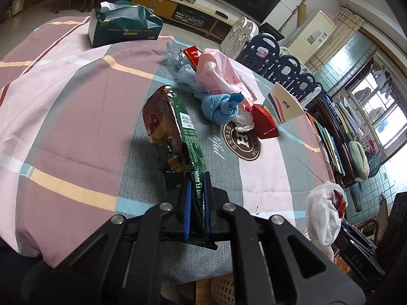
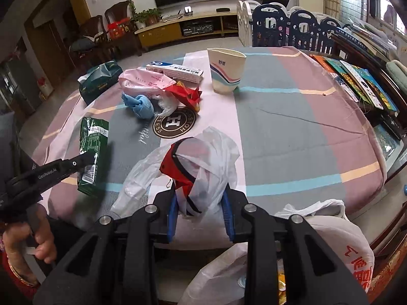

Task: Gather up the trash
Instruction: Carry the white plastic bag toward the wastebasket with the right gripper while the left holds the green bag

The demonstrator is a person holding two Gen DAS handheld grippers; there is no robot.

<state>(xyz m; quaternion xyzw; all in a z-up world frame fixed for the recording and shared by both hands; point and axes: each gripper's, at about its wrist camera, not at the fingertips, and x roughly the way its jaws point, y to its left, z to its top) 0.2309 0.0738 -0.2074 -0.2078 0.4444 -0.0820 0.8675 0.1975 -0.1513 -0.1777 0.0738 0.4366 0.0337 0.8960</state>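
Near the table's [image 2: 292,132] front edge, left gripper [image 1: 196,203] is clenching a green wrapper [image 1: 178,132]; right gripper [image 2: 199,211] is grasping a white bag [image 2: 203,167].

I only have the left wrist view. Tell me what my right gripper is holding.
Observer: The right gripper pinches a white plastic bag with red packaging inside, at the near table edge.
Operator: Report what lies below that edge.
Observer: A larger white bag with red characters hangs there, partly behind the gripper.
Operator: Say what sits behind the pink bag.
Observer: A white and blue toothpaste box lies behind the pink bag, beside the paper cup.
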